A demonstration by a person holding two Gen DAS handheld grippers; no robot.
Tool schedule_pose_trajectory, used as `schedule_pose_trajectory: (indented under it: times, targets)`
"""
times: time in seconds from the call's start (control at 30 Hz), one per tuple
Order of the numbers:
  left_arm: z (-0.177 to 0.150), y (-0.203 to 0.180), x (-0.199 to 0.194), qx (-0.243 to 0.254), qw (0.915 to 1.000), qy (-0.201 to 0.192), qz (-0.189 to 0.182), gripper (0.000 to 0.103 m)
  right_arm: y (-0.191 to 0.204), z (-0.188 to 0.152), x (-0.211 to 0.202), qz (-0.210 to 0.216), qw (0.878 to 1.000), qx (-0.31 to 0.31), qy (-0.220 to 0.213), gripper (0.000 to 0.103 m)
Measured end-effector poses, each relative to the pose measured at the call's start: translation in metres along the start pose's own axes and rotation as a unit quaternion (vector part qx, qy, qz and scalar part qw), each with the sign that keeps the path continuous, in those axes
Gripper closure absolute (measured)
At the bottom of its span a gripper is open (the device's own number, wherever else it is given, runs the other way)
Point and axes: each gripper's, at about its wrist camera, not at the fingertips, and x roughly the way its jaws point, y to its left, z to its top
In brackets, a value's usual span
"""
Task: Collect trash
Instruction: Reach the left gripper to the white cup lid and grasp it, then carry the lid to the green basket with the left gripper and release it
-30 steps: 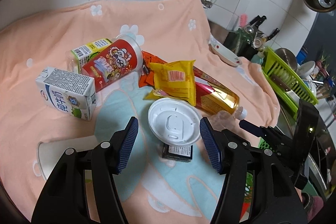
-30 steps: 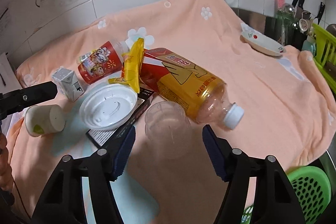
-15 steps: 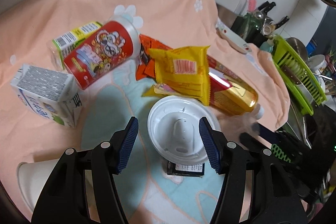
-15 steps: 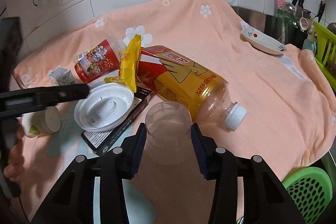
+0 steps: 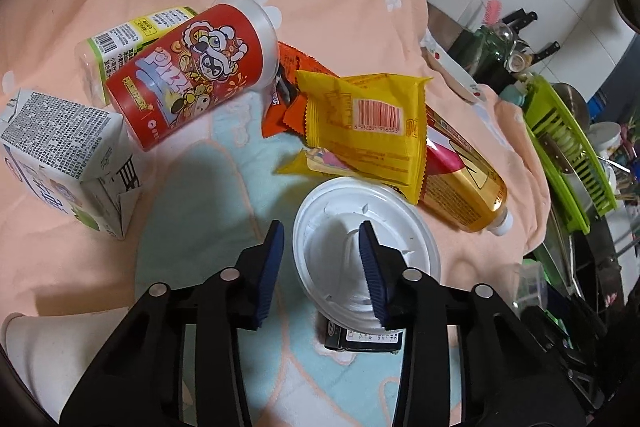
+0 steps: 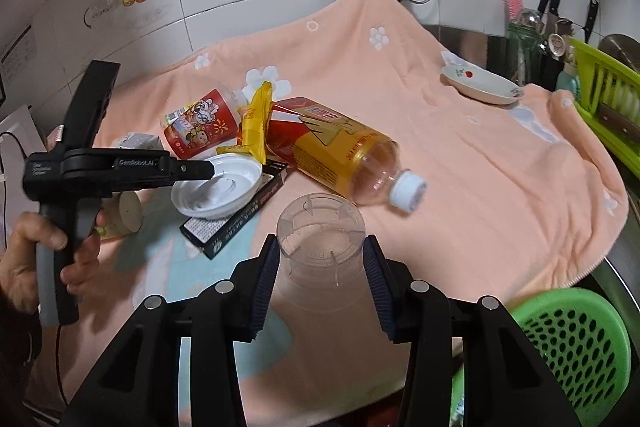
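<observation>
I am working over the peach towel (image 6: 460, 163) strewn with trash: my right gripper (image 6: 320, 261) is clamping the clear plastic cup (image 6: 320, 239), lying near the towel's front edge. My left gripper (image 5: 322, 263) has just been closing; one pad is sitting on the white lid (image 5: 366, 259), whose rim is passing between the jaws, unpinched. Next I judge: finish that pinch, then carry both toward the green basket (image 6: 572, 343).
</observation>
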Motion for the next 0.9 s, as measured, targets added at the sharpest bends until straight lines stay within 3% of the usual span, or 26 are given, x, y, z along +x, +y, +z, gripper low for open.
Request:
schedule_pose_trajectory:
  times: [0.1,0.17,0.27,0.5,0.9]
  targets:
    - [-0.001,0.002,0.002,-0.005,1.0000,0.003,-0.007,0.074,-0.005,-0.006,-0.011,-0.008,1.000,0.002,-0.005,0.061]
    - [-0.002,-0.001,0.004,-0.003,1.0000,0.005,-0.006,0.086,-0.009,-0.010,-0.017,-0.014,1.000,0.003,-0.007,0.061]
    - [-0.005,-0.003,0.002,-0.003,1.0000,0.003,-0.002,0.096,-0.015,-0.016,-0.026,-0.022,1.000,0.007,-0.010,0.061]
    - [-0.015,-0.015,-0.024,0.010,0.9995,-0.027,0.015,0.098,-0.033,-0.035,-0.049,-0.044,0.999,0.029,-0.013,0.061]
    - [-0.045,-0.063,-0.080,0.055,0.9958,-0.062,-0.038,0.098,-0.073,-0.078,-0.095,-0.106,0.992,0.061,-0.011,0.061]
